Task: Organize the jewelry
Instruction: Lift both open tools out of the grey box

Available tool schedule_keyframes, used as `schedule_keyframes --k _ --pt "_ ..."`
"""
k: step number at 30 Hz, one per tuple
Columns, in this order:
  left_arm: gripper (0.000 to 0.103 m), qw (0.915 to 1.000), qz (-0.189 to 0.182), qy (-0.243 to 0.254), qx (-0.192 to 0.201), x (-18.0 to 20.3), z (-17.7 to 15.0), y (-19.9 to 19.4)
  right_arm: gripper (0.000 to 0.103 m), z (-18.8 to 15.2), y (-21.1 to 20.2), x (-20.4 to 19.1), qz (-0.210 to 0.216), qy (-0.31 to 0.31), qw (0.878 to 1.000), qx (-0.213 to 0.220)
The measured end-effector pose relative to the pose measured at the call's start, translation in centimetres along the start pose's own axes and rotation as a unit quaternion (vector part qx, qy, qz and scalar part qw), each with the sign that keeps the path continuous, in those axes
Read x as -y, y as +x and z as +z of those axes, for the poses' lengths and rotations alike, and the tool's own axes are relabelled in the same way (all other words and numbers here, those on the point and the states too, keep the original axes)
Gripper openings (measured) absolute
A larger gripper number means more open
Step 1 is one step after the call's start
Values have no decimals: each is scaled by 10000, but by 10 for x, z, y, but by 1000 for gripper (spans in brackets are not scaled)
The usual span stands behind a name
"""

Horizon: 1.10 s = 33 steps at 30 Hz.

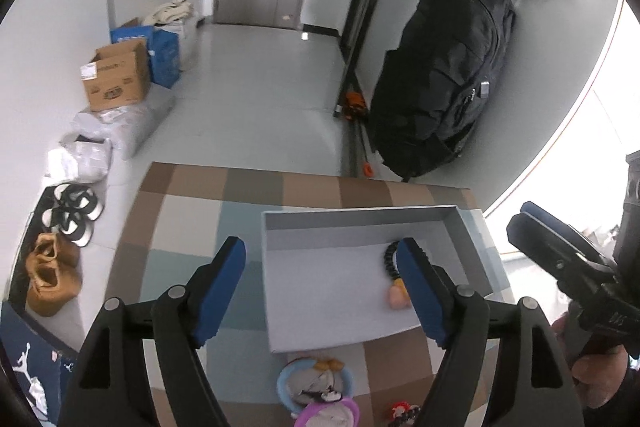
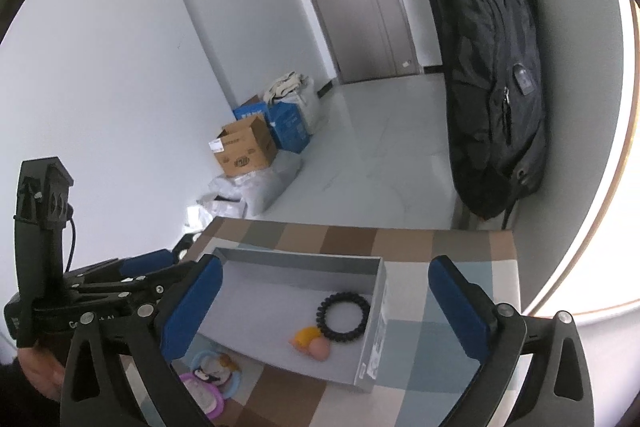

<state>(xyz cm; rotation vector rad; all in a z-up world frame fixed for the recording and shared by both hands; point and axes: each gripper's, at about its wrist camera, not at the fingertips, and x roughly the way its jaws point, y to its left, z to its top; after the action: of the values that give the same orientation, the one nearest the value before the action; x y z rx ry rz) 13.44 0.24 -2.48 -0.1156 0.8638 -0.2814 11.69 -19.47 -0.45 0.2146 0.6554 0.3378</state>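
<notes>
My left gripper (image 1: 324, 263) hovers above the checked tabletop (image 1: 192, 195); jaws spread wide, nothing between them. My right gripper (image 2: 326, 281) also hangs over the table, jaws wide apart and empty.

Grey shallow box (image 2: 300, 259) sits on the table toward its right side, open side up. Inside it, near the right wall: black coiled hair ring (image 2: 344, 315), lying flat. Touching its lower left edge is a small charm with an orange piece and a pink piece (image 2: 312, 343). In the left wrist view my right finger pad (image 1: 416, 283) partly covers the ring (image 1: 390, 259); the pink piece (image 1: 398, 298) shows just below.

Outside the box, at the near edge of the table: a light blue ring-shaped piece (image 1: 316, 381) with a brown bow, overlapping a purple one (image 1: 328, 411). Just right of those, a small red and black item (image 1: 402, 411); detail too blurred to identify.

Background: black backpack (image 1: 444, 79) hanging against the wall, cardboard box (image 1: 118, 75) on the floor.
</notes>
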Motion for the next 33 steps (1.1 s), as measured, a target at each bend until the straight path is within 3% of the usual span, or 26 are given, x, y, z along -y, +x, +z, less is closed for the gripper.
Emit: schedule_keyframes --k 3,15,22,33 --pt "82 9998 117 -76 116 -1 -4 -8 103 -4 -7 -2 6 -8 10000 45" --pt "83 9976 501 20 484 6 -22 -41 103 -19 -33 -19 3 -212 9994 257" --pt "93 9966 609 -338 434 -8 -41 -51 103 -39 -46 -26 203 -156 9995 161" --pt "93 9968 636 -408 271 -19 -72 -58 103 -71 -55 -36 245 -6 9996 -164"
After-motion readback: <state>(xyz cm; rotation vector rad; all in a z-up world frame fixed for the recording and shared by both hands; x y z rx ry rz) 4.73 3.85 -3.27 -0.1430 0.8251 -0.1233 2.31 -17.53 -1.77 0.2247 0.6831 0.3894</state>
